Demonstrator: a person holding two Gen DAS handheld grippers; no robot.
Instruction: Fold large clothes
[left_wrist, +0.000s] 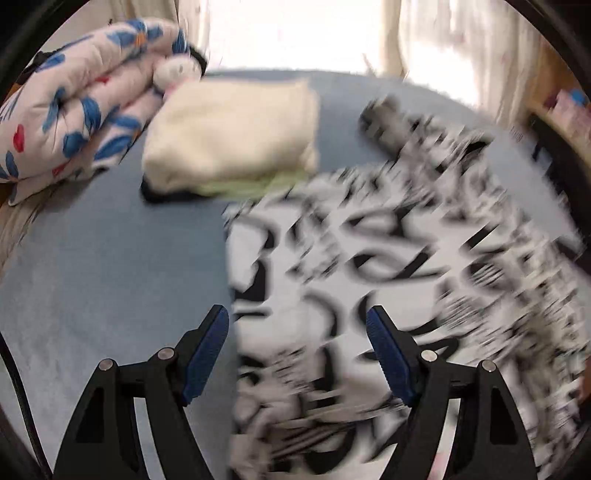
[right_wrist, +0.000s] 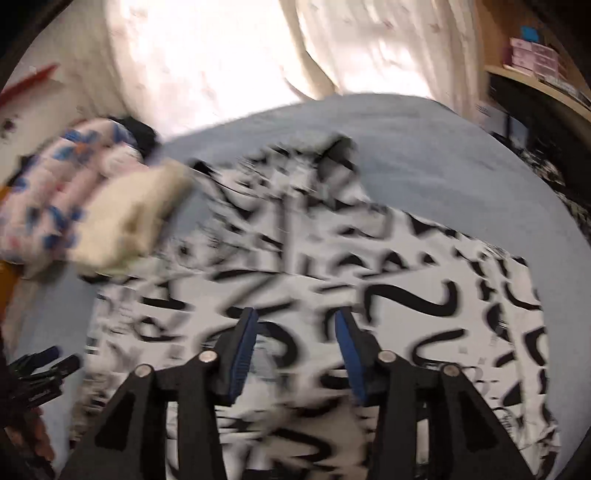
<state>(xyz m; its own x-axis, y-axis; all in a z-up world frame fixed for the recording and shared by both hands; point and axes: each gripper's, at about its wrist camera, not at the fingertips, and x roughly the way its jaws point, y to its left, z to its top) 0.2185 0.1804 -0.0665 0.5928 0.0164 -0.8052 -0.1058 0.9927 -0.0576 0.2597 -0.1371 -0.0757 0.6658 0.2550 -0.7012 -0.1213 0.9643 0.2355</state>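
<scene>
Grippers first, nearest the lens. Left gripper (left_wrist: 297, 354) spread wide, nothing between the pads, hanging over the left edge of the patterned shirt (left_wrist: 369, 277) where cloth meets the blue bedsheet (left_wrist: 110, 277). Right gripper (right_wrist: 295, 350) partly spread, pads apart with no cloth pinched, hovering over the middle of the same shirt (right_wrist: 332, 295). Other gripper also visible at the lower left edge of the right wrist view (right_wrist: 40, 373).

Shirt: black-and-white print, lying on the sheet, mostly flat. Straight left edge in the left wrist view looks like a fold line, so probably partway folded, but heavy motion blur, cannot confirm layer count. Collar or neck opening (right_wrist: 338, 155) at the far end, lying slightly rumpled. Right side in the right wrist view looks spread out, not yet brought in.

Beyond: cream folded garment (left_wrist: 229, 136) stacked on a green layer (left_wrist: 251, 186) and something dark, looks like finished work. Floral quilt (left_wrist: 74, 99) bunched at far left, curtains (left_wrist: 295, 33) behind.

Judgement: at least one item done, patterned shirt mid-fold, no grip at present; remaining folds and stacking still to do.
</scene>
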